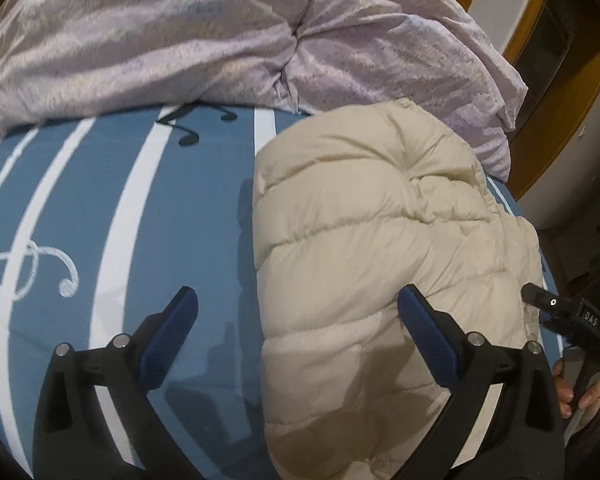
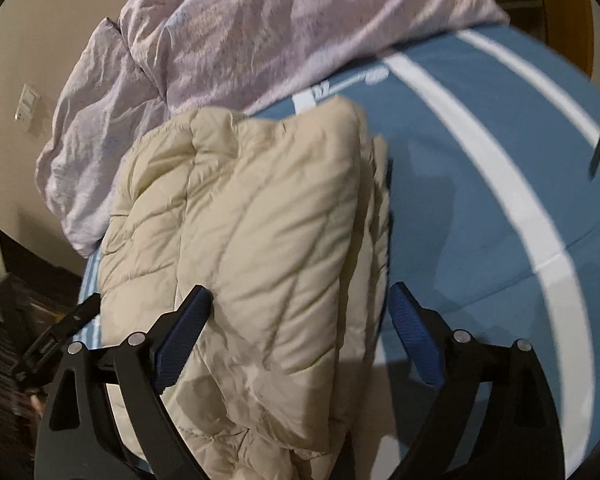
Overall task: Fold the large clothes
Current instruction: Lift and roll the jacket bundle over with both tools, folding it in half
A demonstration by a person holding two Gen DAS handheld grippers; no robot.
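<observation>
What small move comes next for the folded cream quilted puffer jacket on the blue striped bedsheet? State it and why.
Probably press the bundle flat. The cream quilted puffer jacket lies folded but puffy on the blue striped bedsheet, and both the left gripper and right gripper stand open, holding nothing.

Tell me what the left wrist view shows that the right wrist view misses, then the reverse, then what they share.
Only the left wrist view shows black music notes on the bedsheet, the open left gripper and a hand at the right edge. Only the right wrist view shows a wall switch and the open right gripper, its jaws either side of the jacket's near end. Both show the folded cream puffer jacket, the blue striped bedsheet and the crumpled lilac duvet.
</observation>
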